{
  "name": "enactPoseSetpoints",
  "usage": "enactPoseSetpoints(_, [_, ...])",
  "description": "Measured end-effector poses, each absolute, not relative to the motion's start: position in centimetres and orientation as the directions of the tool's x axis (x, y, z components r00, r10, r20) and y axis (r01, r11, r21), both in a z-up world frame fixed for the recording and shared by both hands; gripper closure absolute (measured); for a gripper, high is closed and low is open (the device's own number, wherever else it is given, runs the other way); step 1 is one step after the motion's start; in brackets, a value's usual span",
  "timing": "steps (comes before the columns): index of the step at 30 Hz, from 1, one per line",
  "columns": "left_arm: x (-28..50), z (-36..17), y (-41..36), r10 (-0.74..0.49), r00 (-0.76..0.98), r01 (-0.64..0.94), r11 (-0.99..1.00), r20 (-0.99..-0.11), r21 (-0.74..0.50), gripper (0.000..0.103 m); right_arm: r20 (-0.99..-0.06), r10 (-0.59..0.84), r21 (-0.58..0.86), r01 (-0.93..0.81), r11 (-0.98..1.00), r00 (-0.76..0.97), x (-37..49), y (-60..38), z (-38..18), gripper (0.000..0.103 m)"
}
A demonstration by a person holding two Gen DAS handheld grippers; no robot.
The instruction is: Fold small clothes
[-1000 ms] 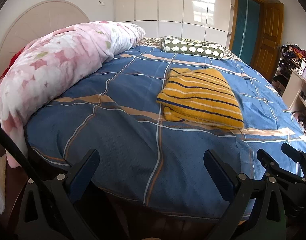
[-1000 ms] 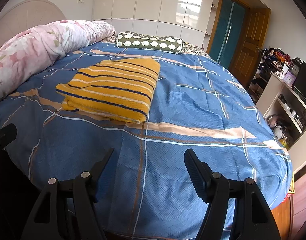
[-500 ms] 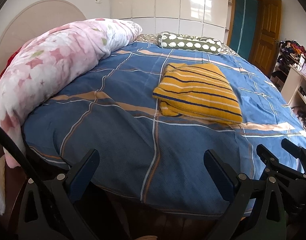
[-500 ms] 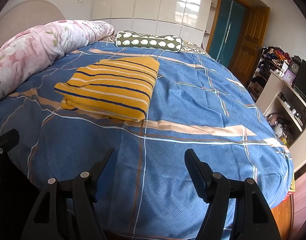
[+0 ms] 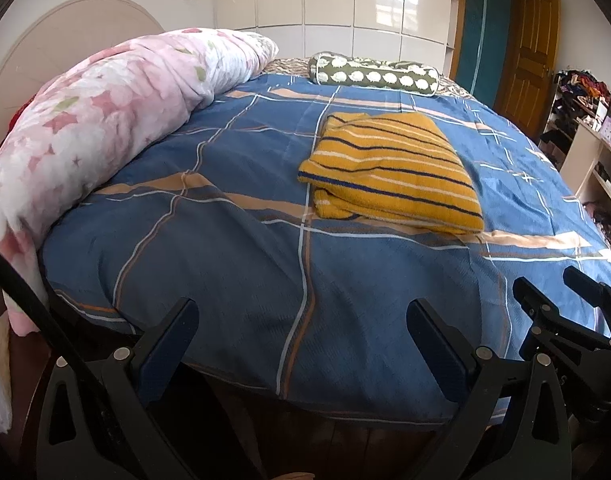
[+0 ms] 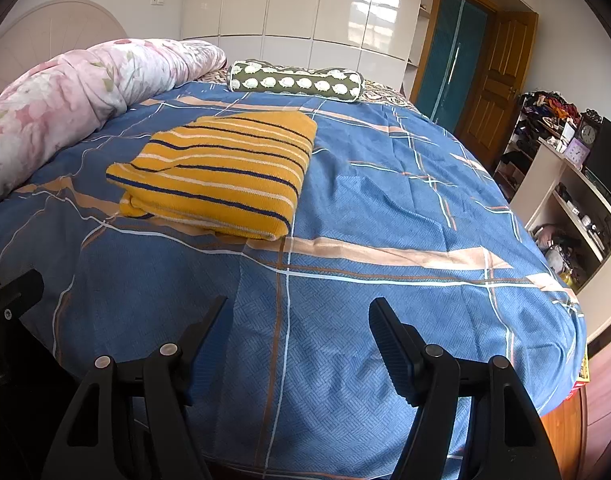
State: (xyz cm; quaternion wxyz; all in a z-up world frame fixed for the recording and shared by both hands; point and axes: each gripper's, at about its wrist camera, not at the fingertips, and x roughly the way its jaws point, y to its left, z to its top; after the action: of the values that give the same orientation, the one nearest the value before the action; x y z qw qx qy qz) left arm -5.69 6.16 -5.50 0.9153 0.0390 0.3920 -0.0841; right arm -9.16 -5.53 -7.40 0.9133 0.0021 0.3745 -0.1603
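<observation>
Two grippers are in your hands, and neither holds anything: your left gripper (image 5: 303, 330) has its fingers spread wide over the near edge of the bed (image 5: 233, 280), and your right gripper (image 6: 299, 330) is spread just as wide above the same blue checked cover, well short of the clothing. Your right gripper also shows at the right edge of the left wrist view. The yellow striped sweater (image 5: 389, 170) lies folded into a thick rectangle near the middle of the bed, flat on the cover and apart from both grippers. Beyond it, a green patterned bolster (image 6: 295, 80) lies across the far end, and a pink flowered quilt (image 5: 105, 120) is heaped along the left side.
</observation>
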Motion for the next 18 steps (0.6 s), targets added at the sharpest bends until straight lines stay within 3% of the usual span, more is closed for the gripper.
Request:
enactPoseSetpoints(9, [-5.10,-6.37,6.07,-0.059,0.656,0.156,0.986,-0.753,0.058,0.000,-0.688,-0.293,-0.118,0.296,0.948,0.664,-9.19,-5.66,-7.65,0.028])
enactPoseSetpoints(18, [-5.15,-6.42,5.96,-0.069,0.652,0.167,0.984,-0.755,0.054,0.000,-0.690,-0.297,-0.124,0.297,0.947,0.660,-8.98,-5.55,-7.76,0.028])
